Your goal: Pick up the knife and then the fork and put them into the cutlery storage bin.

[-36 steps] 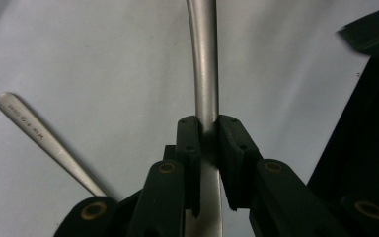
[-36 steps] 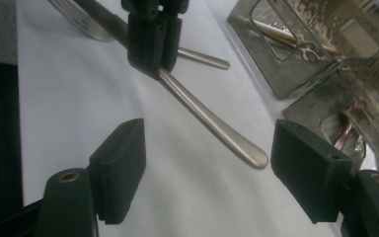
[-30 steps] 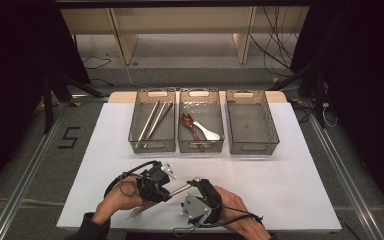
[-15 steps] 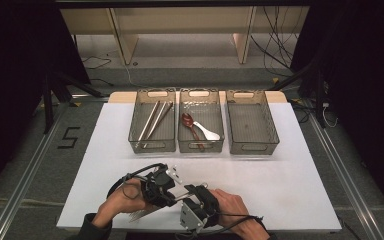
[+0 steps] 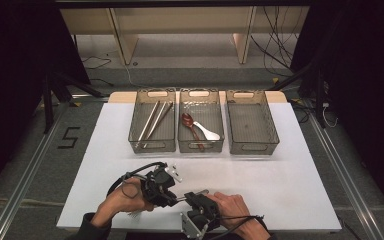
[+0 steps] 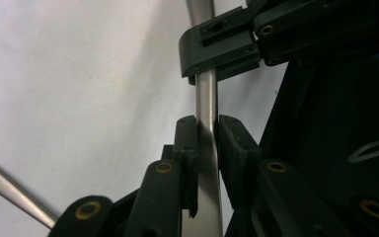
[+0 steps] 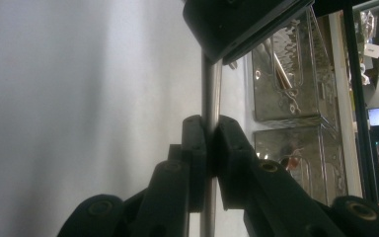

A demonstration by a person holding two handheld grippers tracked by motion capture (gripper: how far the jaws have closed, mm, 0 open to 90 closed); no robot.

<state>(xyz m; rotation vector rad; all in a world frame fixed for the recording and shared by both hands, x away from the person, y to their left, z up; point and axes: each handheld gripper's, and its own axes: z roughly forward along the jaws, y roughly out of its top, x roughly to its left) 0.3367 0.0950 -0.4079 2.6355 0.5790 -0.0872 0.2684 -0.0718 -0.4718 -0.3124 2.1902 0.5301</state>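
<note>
A silver metal utensil handle [image 6: 206, 98] runs between both grippers, low over the white table's front edge. My left gripper [image 6: 207, 131] is shut on the handle [image 5: 202, 192]; its jaws have just eased open slightly, but the pads still touch the metal. My right gripper [image 7: 209, 128] has just been closing and is now shut on the same handle [image 7: 210, 84]. In the high view the left gripper [image 5: 176, 198] and right gripper [image 5: 192, 196] meet tip to tip. The utensil's ends are hidden by the jaws.
A second metal utensil [image 6: 10, 190] lies on the table [image 5: 290, 180] by the left hand. At the back stand three clear bins: the left one [image 5: 132, 137] holds long metal pieces, the middle one [image 5: 219, 142] a red and a white spoon, the right one [image 5: 252, 120] nothing.
The right gripper's jaws have closed onto the handle that the left gripper holds. Both hands have stayed near the front edge.
</note>
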